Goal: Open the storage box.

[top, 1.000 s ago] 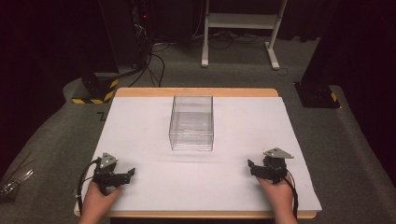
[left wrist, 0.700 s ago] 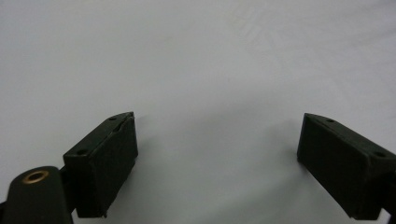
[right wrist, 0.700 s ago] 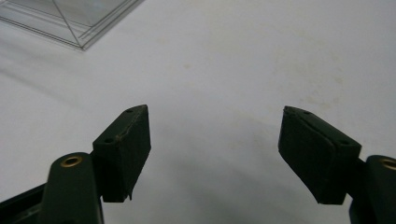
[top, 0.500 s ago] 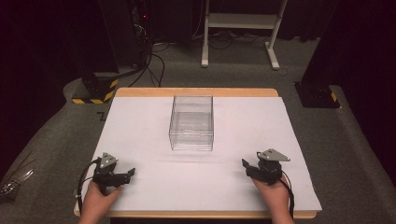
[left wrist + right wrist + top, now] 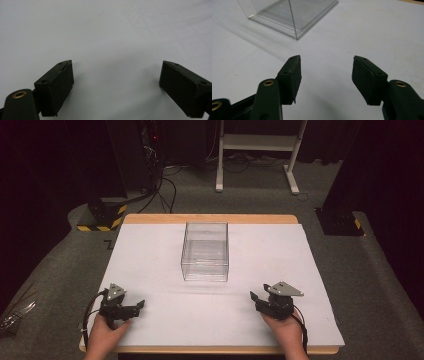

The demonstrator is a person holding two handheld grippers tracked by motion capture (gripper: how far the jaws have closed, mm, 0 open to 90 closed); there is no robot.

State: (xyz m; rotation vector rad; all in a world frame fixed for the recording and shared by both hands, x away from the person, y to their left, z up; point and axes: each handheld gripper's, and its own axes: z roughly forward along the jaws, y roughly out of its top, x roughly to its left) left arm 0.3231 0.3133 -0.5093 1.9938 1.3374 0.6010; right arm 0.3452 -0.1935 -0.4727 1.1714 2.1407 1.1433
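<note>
Desk covered by a white sheet, with one clear box as the landmark, standing at the middle of the sheet, slightly toward the far edge.

Left gripper near and to the left of the box, well apart from it, resting low over the sheet in a hand at the near edge. Fingers released and spread wide, nothing between them but bare white sheet.

Box itself upright on its base, open at the top as far as can be told, empty, with see-through walls. Long axis running from the near edge toward the far edge of the desk, one short end facing the person. No contact with either gripper.

Right gripper near and to the right of the box, also well apart from it but closer than the left one, turned inward toward it. Fingers released, gap empty; a near corner of the box ahead of them in the right gripper view.

Judged from this: work barely begun. Nothing grasped, nothing shifted, box untouched. Still to do: approach, grip on the walls, whatever handling follows. Probably the right side first, being aimed at the box.
</note>
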